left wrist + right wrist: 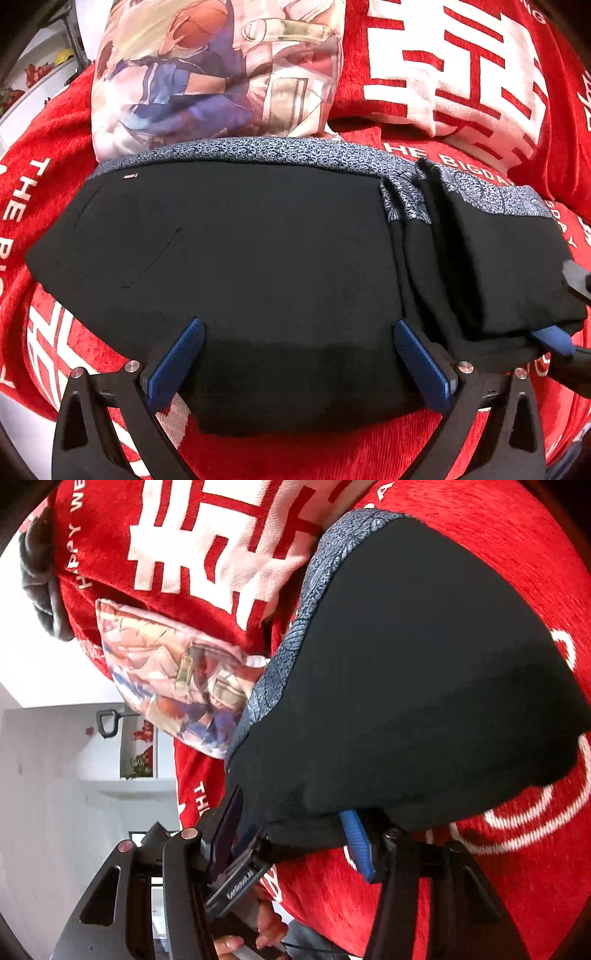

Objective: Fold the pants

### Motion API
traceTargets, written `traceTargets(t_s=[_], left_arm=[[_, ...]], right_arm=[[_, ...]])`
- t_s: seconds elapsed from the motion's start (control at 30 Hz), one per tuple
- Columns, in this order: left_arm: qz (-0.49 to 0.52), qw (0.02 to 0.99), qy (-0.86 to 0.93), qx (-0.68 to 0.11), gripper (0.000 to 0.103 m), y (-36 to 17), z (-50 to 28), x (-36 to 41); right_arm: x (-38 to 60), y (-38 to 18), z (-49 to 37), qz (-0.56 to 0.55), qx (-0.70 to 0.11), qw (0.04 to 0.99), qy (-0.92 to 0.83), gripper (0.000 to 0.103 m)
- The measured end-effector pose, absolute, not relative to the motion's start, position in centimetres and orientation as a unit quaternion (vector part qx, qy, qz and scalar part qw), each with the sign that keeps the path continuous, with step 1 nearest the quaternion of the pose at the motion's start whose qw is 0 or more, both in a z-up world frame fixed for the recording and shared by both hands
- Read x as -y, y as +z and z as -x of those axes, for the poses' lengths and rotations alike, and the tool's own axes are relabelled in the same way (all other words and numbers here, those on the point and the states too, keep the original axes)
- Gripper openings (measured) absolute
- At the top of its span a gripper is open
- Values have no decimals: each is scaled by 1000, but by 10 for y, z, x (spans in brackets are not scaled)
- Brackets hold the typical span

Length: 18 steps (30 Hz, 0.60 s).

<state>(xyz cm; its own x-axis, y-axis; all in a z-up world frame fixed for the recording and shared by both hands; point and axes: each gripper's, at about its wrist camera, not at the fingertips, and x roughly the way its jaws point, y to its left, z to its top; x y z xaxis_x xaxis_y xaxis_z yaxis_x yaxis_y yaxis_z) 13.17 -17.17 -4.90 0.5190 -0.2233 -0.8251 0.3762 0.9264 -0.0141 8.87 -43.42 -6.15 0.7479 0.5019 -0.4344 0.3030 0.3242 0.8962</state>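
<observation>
Black pants (240, 258) with a blue patterned waistband (258, 149) lie across a red blanket, their right end folded over into a thick layer (509, 258). My left gripper (299, 339) is open wide, its blue pads (184, 358) straddling the near edge of the pants. At the right edge, my right gripper (565, 306) has one finger above the folded end and one blue pad beneath it. In the right wrist view the black fold (424, 664) fills the gap of the right gripper (291, 830), which is shut on it.
A printed pillow (214, 74) lies just behind the waistband, and a red cushion with a white character (461, 66) leans at the back right. The red blanket (406, 450) with white lettering covers the whole surface. A hand (266, 926) shows at the bottom of the right wrist view.
</observation>
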Motion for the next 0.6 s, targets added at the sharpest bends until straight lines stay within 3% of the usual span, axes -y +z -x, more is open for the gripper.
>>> traceTargets(t_s=[0.03, 0.07, 0.27, 0.47, 0.6], left_arm=[[-80, 871, -176, -452, 103, -49, -131, 171], [-80, 871, -174, -452, 103, -48, -131, 170], [-80, 882, -160, -436, 103, -38, -126, 147], [-78, 883, -140, -442, 103, -37, -125, 131], [-83, 884, -141, -439, 103, -30, -121, 129]], right_arm=[[435, -63, -93, -581, -354, 730, 67, 29], [436, -64, -95, -591, -359, 720, 66, 8], [428, -32, -84, -551, -352, 752, 88, 8], [401, -76, -90, -558, -406, 719, 76, 5], [391, -62, -91, -512, -433, 734, 107, 7]])
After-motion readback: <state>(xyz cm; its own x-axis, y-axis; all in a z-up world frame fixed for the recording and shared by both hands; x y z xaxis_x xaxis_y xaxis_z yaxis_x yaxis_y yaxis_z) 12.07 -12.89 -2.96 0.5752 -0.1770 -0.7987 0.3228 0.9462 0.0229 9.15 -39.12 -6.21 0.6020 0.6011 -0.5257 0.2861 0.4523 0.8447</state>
